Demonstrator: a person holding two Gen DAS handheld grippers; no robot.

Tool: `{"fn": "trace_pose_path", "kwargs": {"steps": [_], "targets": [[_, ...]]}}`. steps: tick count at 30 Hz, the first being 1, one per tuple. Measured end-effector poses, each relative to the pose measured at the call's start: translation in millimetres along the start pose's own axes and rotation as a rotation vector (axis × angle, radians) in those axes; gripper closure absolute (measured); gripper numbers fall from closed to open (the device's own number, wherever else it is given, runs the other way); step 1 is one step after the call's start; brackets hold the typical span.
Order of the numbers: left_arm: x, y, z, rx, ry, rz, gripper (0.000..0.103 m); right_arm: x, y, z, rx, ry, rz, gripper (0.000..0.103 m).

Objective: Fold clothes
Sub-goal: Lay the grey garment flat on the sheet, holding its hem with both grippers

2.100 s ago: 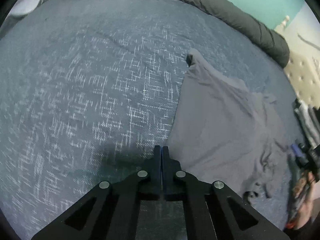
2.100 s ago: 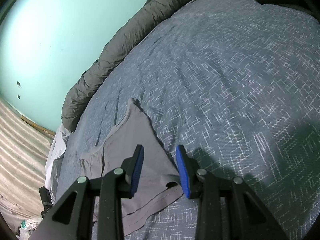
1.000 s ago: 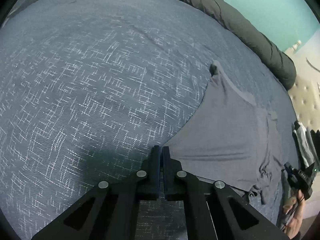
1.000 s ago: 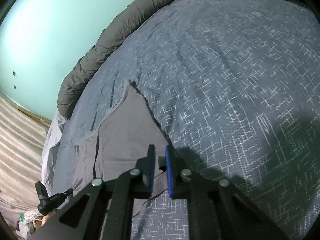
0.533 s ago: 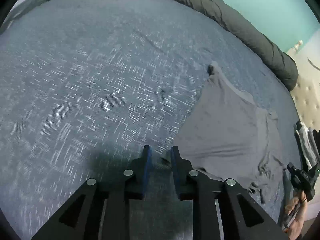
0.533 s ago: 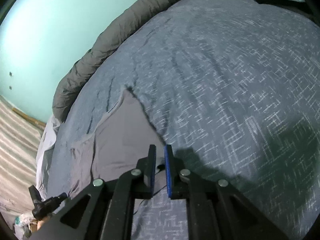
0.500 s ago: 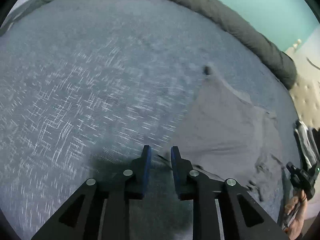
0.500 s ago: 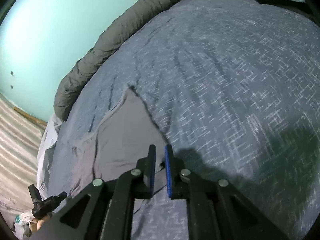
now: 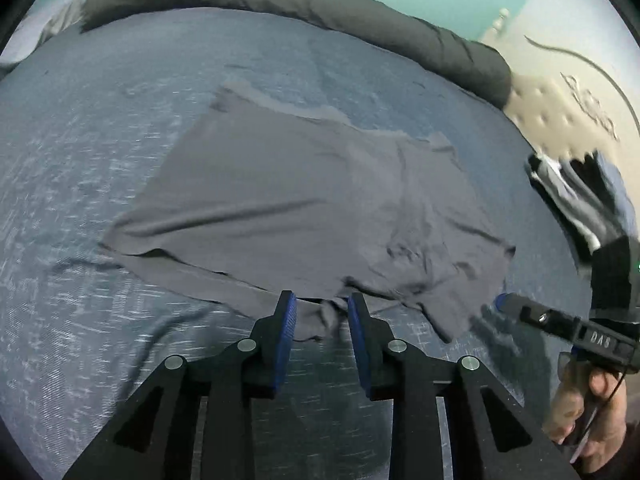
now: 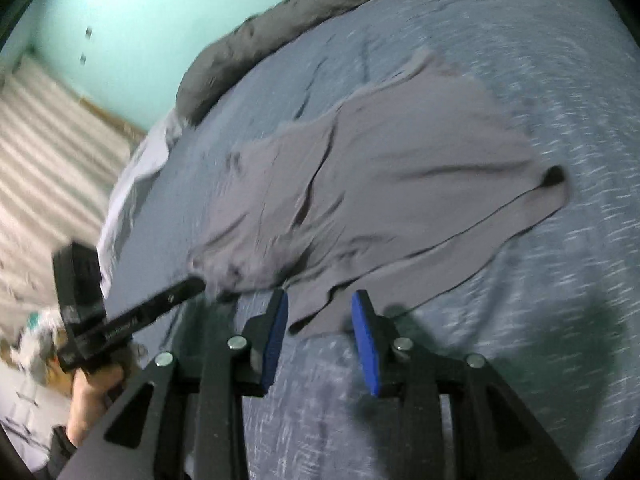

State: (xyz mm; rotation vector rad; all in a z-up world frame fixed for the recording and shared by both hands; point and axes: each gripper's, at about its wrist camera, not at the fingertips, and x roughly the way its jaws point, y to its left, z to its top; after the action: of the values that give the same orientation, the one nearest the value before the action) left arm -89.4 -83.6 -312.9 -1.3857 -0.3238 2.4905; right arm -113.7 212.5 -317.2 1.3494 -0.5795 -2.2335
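A grey T-shirt [image 9: 288, 204] lies spread on the blue patterned bedspread [image 9: 80, 352], wrinkled toward its right side. My left gripper [image 9: 320, 304] is open, its blue pads either side of the shirt's near edge. In the right wrist view the shirt [image 10: 400, 176] lies flat with one corner folded up. My right gripper [image 10: 318, 304] is open just above the shirt's near edge. Each gripper shows in the other's view, the right gripper [image 9: 560, 320] at the right and the left gripper [image 10: 132, 316] at the left, held by hands.
A rolled dark grey duvet [image 9: 320, 8] lies along the far side of the bed below a teal wall. A tufted beige headboard [image 9: 552, 108] and a pile of dark clothes [image 9: 576, 192] are at the right. A striped surface [image 10: 40, 140] is beyond the bed's left side.
Both grippers let go of the shirt's hem corners and opened. Both swung over to the shirt's other end; it now lies flatter and wider in both views.
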Motion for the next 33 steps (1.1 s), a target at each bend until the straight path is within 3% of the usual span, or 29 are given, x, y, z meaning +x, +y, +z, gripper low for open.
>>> {"fn": "trace_pose_path", "kwargs": {"steps": [10,13,14,16,26,33], "targets": [[29,-15,-6,0.056,0.041,-0.035,0.074,39,31,-14,-0.109,0.094,-0.064,0.071],[34,-16,-3,0.08,0.038,-0.024,0.074,44,32,-15,-0.141,0.099,-0.097,0.094],[34,-17,-3,0.083,0.038,-0.025,0.076,45,32,-15,-0.144,0.101,-0.105,0.098],[35,-17,-3,0.095,0.045,-0.022,0.097,45,27,-15,-0.132,0.1,-0.097,0.102],[17,-15,-18,0.068,0.052,-0.07,0.1,0,8,-5,-0.11,0.039,-0.066,0.102],[25,-15,-32,0.021,0.1,-0.082,0.1,5,11,-13,-0.148,0.11,-0.047,0.102]]}}
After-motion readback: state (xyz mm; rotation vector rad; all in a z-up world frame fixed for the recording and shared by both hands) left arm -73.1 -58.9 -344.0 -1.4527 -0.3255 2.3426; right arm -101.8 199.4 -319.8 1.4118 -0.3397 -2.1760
